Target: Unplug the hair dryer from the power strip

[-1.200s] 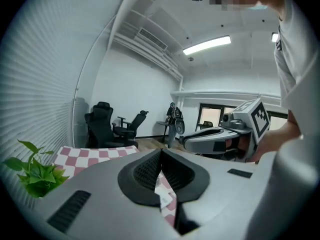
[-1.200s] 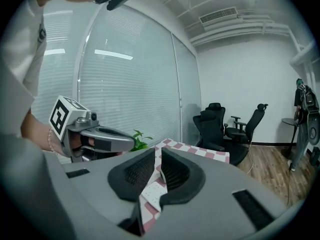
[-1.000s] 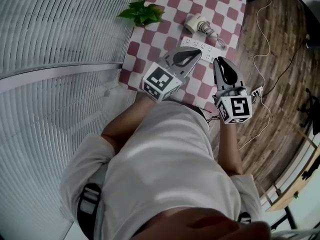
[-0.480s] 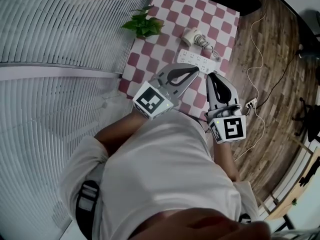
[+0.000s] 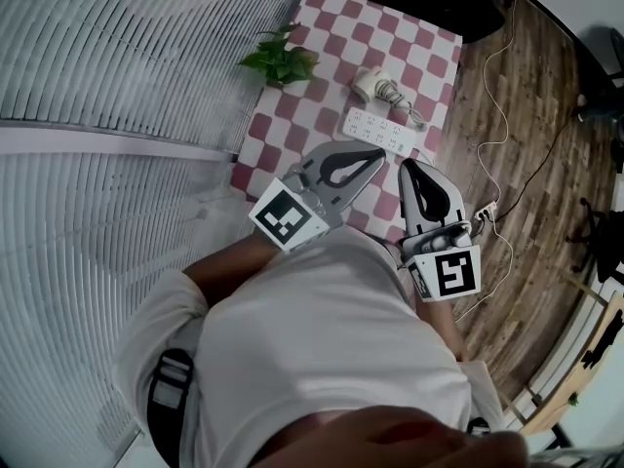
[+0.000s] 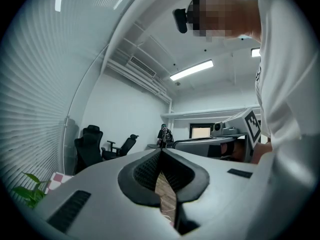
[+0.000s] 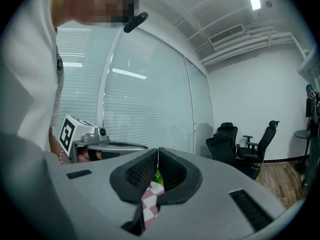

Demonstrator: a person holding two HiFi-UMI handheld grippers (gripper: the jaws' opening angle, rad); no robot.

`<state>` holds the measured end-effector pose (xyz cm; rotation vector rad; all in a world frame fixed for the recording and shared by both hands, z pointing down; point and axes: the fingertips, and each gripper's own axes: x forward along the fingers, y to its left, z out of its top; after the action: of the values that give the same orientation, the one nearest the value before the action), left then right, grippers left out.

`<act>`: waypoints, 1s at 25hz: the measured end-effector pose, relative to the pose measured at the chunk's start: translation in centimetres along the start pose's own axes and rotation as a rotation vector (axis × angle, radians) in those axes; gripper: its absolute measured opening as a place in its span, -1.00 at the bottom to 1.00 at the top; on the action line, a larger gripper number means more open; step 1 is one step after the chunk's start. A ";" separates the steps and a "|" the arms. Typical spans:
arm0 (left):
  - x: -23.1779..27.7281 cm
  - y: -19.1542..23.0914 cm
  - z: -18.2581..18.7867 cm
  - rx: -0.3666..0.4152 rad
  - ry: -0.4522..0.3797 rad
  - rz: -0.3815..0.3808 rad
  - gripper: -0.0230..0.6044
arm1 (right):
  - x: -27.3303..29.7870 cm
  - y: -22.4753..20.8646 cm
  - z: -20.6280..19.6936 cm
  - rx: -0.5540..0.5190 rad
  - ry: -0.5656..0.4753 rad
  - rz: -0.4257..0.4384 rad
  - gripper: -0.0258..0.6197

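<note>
Holding both close to my body, I see the left gripper (image 5: 378,157) and right gripper (image 5: 408,166) each pressed together on nothing, probably parked clear of the work. At upper centre, well beyond their tips, the hair dryer (image 5: 371,84) lies just beside the power strip (image 5: 382,126) on the checkered cloth (image 5: 390,27).

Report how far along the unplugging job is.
Done: nothing can be confirmed. The hair dryer lies on the checkered mat beside the power strip, its cord bunched between them. The plug is too small to tell whether it is in or out. In hand: nothing; the left claw and right claw are shut and empty. Left: check the plug.
</note>
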<state>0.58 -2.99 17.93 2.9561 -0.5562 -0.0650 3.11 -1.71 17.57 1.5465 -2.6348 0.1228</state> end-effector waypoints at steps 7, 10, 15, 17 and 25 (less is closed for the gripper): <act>0.0 -0.1 0.0 0.011 0.006 -0.006 -0.83 | 0.2 0.6 0.4 -0.010 -0.010 0.017 -0.83; 0.0 0.0 0.3 0.005 -0.002 0.000 -0.83 | 0.2 0.6 0.5 -0.011 -0.013 0.015 -0.83; -0.2 0.1 0.2 0.005 0.000 0.005 -0.83 | 0.0 0.5 0.1 -0.022 -0.011 0.008 -0.83; -0.4 0.2 0.1 0.002 0.000 0.009 -0.83 | -0.1 0.5 0.0 -0.028 -0.010 0.002 -0.83; -0.6 0.3 0.0 -0.005 -0.003 0.023 -0.83 | -0.4 0.5 0.2 -0.015 -0.022 -0.005 -0.83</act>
<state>-0.11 -3.04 17.98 2.9449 -0.5888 -0.0679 2.84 -1.16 17.28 1.5586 -2.6420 0.0866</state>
